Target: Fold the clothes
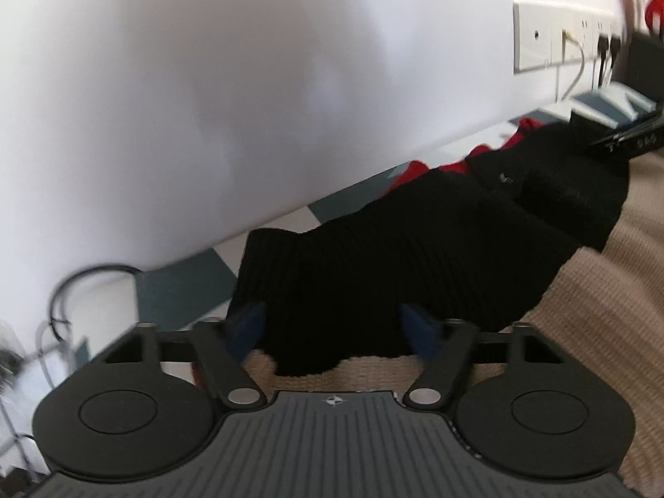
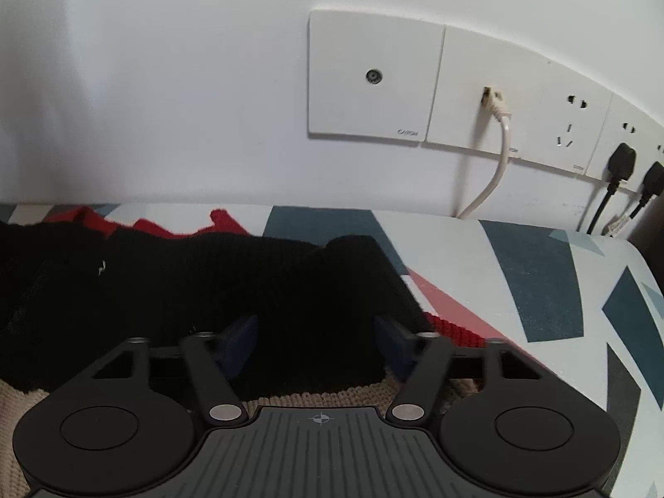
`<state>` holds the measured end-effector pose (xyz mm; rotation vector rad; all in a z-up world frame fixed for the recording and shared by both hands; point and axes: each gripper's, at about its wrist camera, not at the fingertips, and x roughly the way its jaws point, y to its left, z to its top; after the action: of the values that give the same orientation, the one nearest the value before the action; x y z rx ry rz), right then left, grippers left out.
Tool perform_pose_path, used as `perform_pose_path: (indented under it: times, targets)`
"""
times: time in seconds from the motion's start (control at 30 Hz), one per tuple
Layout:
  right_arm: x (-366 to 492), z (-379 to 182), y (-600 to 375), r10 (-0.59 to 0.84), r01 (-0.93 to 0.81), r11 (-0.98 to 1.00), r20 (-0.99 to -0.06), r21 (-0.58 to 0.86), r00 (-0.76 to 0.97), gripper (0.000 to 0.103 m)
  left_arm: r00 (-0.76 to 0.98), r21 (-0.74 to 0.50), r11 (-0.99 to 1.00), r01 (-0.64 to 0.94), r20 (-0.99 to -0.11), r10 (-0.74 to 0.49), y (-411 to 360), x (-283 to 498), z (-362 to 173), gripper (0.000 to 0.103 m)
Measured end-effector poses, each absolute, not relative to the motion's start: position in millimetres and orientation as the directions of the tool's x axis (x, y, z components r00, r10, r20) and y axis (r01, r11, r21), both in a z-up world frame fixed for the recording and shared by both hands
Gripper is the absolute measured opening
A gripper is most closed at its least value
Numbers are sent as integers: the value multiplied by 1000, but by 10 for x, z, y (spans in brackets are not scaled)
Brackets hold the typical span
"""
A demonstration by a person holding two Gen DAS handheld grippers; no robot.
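Note:
A black ribbed knit garment (image 1: 415,240) lies across a beige knit piece (image 1: 601,290) on the patterned tabletop. My left gripper (image 1: 332,328) is open, its blue pads (image 1: 249,323) wide apart on either side of the black garment's near end. In the right wrist view the black garment (image 2: 207,282) fills the middle. My right gripper (image 2: 315,340) is also open, and its pads (image 2: 240,336) straddle the garment's other end. Beige knit (image 2: 315,394) shows just under the black edge. A red garment (image 2: 145,224) pokes out behind the black one.
A white wall (image 2: 166,83) rises right behind the table, with socket plates (image 2: 373,79), a white cable (image 2: 498,153) and black plugs (image 2: 622,162). The patterned tablecloth (image 2: 518,274) runs right to a rounded edge. Dark cables (image 1: 83,286) loop at the left.

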<state>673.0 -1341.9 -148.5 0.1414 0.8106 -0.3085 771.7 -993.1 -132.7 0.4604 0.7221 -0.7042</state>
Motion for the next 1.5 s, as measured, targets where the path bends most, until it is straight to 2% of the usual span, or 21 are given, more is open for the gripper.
perform_pose_path:
  times: [0.03,0.07,0.1,0.2,0.3,0.7,0.9,1.13,1.23,1.27,1.33,1.37,1.4,1.47,1.5]
  targets:
    - [6711,-1471,-13413,-219,324,946,-727,5,651,17,542,127,691,712,-724,-426,-9908,7722,-1299,15]
    - [6689,-1461,-13411,-210,317,948,-723,14,658,12,548,116,701,704,-717,-431,-9884,7724,-1269,10]
    - [6676,-1462,-13415,-189,306,952,-728,30,659,7,554,106,711,695,-709,-436,-9859,7726,-1238,8]
    - [6585,-1427,-13458,-176,323,943,-707,78,685,6,571,72,739,670,-686,-451,-9786,7732,-1146,7]
    - [6403,-1259,-13552,-181,364,917,-645,162,743,6,589,36,765,643,-662,-464,-9712,7737,-1053,6]
    - [6116,-799,-13806,-283,424,870,-449,250,847,5,693,-130,848,513,-521,-499,-9596,7883,-763,5]
    - [6368,-1047,-14085,-334,497,831,-491,248,804,5,725,-87,887,454,-543,-424,-9858,8234,-981,5]
    - [6627,-1598,-14254,-374,576,800,-609,170,699,5,667,25,882,471,-664,-338,-10272,8432,-1453,6]
    - [6665,-1732,-14310,-352,601,777,-661,189,663,8,640,30,881,473,-699,-320,-10305,8471,-1474,9]
    - [6676,-1736,-14301,-342,605,772,-675,194,654,10,626,21,877,479,-709,-325,-10297,8484,-1451,10]
    - [6685,-1718,-14327,-315,620,754,-707,219,633,37,598,-21,873,488,-720,-352,-10182,8495,-1322,16]
    - [6639,-1678,-14345,-306,629,735,-704,254,641,42,587,-52,873,485,-720,-370,-10087,8487,-1232,28]
    - [6555,-1621,-14357,-289,626,717,-686,307,667,45,576,-84,872,482,-720,-387,-9991,8478,-1142,53]
    - [6355,-1482,-14338,-258,603,692,-643,397,721,48,616,-151,902,403,-684,-390,-9688,8349,-958,79]
    - [6242,-1422,-14312,-254,595,678,-621,433,741,49,638,-180,910,373,-663,-392,-9547,8247,-901,80]
